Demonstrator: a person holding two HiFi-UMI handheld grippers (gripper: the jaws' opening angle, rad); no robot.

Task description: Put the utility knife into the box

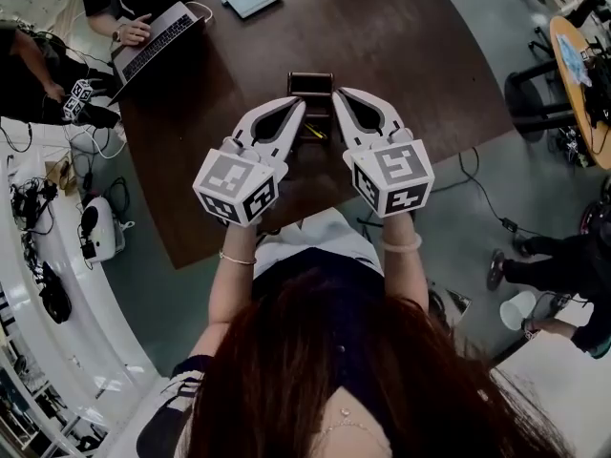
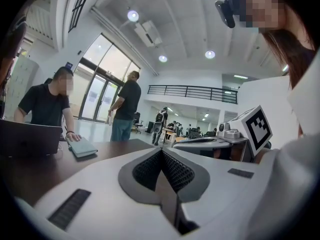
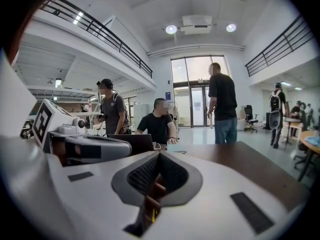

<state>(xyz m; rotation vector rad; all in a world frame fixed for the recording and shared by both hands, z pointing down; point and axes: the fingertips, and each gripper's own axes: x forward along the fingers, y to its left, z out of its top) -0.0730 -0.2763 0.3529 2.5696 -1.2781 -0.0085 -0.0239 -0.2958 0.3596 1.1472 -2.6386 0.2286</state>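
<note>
- Between the two grippers, near the centre of the head view, a small brown box (image 1: 310,84) sits on the dark table (image 1: 420,55).
- Just below the box's upper end, in the narrow gap between the grippers, there is a thin yellow-and-dark sliver. I take it for the utility knife (image 1: 315,134).
- The grippers cover the box's side walls, so I cannot tell whether the knife lies inside the box or just beside it.
- Low in the right gripper view, a yellow fleck and brown edges show through the slit behind the jaws. This agrees with the knife and box lying directly beneath.
- My judgement of progress is that neither claw carries the knife. Either the pick-up is not yet begun or the knife is already in the box, and the pictures do not settle which.
- The left gripper (image 1: 300,104) has its jaws pressed together with nothing between them. It is raised above the table at centre-left, tips pointing toward the box.
- The right gripper (image 1: 342,93) mirrors it at centre-right, also closed and empty.
- Both forearms reach up from the bottom of the frame, wrists side by side, and the grippers converge over the box.
- A laptop (image 1: 153,41) lies at the upper left, well apart.
</note>
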